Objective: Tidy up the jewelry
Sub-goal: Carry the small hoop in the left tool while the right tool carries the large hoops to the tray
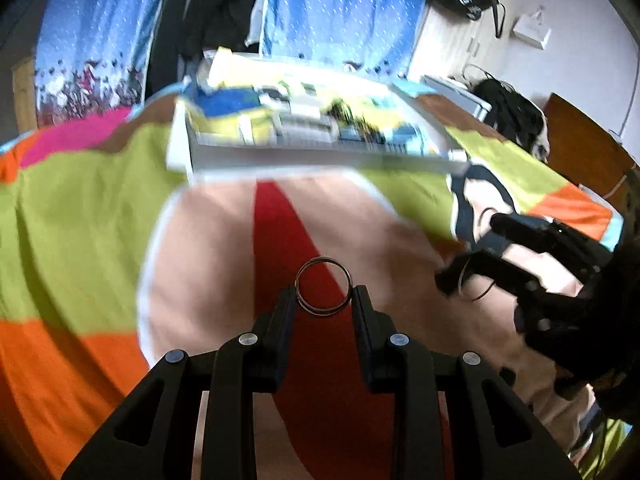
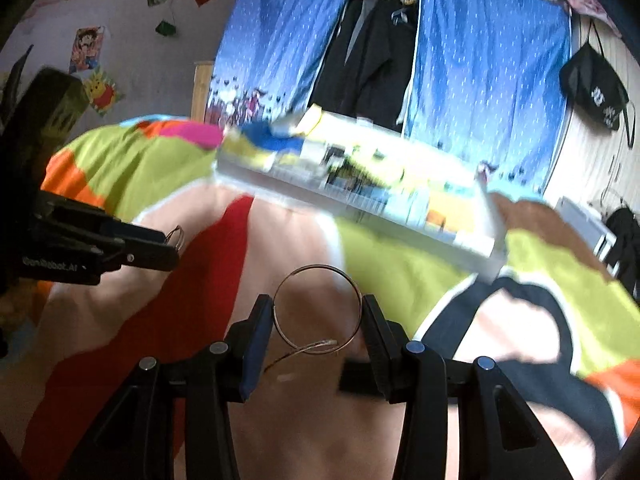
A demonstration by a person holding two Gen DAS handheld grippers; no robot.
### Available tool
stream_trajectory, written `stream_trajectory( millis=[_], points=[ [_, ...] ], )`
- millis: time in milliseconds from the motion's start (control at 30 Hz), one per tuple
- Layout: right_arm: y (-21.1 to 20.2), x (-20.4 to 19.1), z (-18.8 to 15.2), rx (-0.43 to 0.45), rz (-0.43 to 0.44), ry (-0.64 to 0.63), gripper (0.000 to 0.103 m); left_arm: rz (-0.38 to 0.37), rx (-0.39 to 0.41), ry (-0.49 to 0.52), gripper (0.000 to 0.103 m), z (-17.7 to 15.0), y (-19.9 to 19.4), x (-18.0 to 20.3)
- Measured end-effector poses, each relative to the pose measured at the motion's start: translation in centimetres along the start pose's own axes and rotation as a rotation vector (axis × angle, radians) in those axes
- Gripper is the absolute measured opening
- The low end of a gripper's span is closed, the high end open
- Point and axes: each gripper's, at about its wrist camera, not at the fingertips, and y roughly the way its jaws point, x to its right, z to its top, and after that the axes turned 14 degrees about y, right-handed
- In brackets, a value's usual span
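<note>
My left gripper (image 1: 323, 296) is shut on a small double-wire metal ring (image 1: 324, 259), which stands upright between the fingertips above the bed. In the right wrist view my right gripper (image 2: 318, 312) is shut on a larger thin wire hoop (image 2: 318, 267) with a loose wire end hanging at its bottom. Each gripper shows in the other's view: the right gripper (image 1: 470, 252) low on the right, the left gripper (image 2: 172, 248) on the left with its ring (image 2: 178, 236). A clear compartment organizer box (image 1: 312, 152) (image 2: 360, 200) lies blurred on the bed beyond both.
A colourful bedspread (image 1: 80, 220) in green, orange, red and peach covers the bed. Blue curtains (image 2: 480, 80) and dark hanging clothes (image 2: 372, 52) stand behind. A black bag (image 2: 592, 88) hangs on the right wall, near a wooden headboard (image 1: 580, 148).
</note>
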Motion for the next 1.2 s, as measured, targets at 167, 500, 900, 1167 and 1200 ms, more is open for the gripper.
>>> stream_trajectory(
  millis=[167,500,900,1167,1200],
  points=[
    [1.1,1.1,5.1,0.043,0.03,-0.024,0.042,0.059,0.069,-0.013,0.024,4.7,-0.2,-1.8],
    [6.3,3.3,12.9,0.123,0.061,0.066,0.042,0.189,0.03,-0.087,0.024,10.8,4.3,-6.8],
    [10.9,6.0,10.6,0.027,0.028,0.152,0.043,0.169,-0.033,-0.123,0.024,10.1,7.6,-7.6],
    [12.0,6.2,10.4,-0.009,0.006,0.162,0.044,0.182,-0.044,-0.121,0.025,10.5,7.5,-7.5],
    [12.1,6.2,10.4,-0.013,0.003,0.16,0.044,0.181,-0.048,-0.126,0.025,10.4,7.5,-7.5]
  ],
)
